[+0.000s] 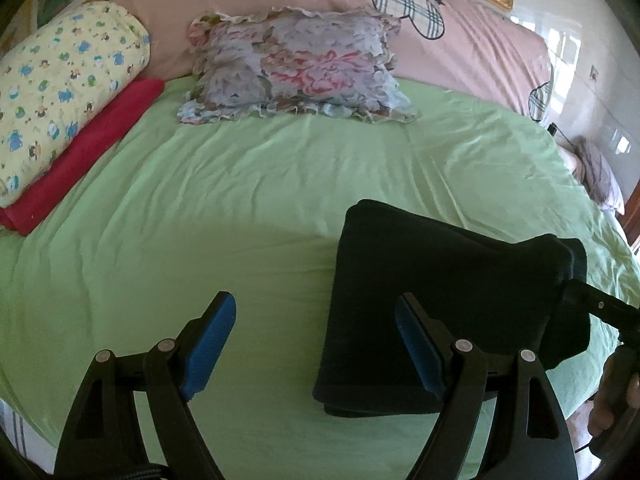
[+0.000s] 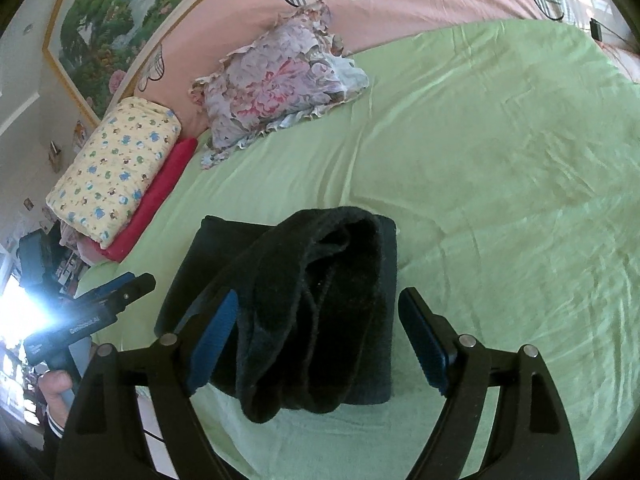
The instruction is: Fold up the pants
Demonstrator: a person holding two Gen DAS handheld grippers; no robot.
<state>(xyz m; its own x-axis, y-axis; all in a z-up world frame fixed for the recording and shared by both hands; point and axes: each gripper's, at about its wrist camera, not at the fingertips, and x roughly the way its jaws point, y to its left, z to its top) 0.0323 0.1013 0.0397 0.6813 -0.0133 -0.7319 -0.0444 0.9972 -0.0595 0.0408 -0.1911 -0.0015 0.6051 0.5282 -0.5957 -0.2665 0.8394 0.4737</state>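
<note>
With both the left tool (image 1: pixel 314 344) and right tool (image 2: pixel 318 340) spread wide and holding nothing, we judge the dark, thick folded pants (image 2: pixel 304 300) on the green bed sheet (image 2: pixel 500 184) need their loose top layer pressed flat, edges squared

A: How is the light?
B: Soft daylight. White glare (image 2: pixel 20 316) burns out the right wrist view's left edge.
A: Sharp?
B: Mostly; dark pants (image 2: pixel 304 308) lose detail, and fisheye bending curves the green sheet (image 1: pixel 240 200) near black corners.
</note>
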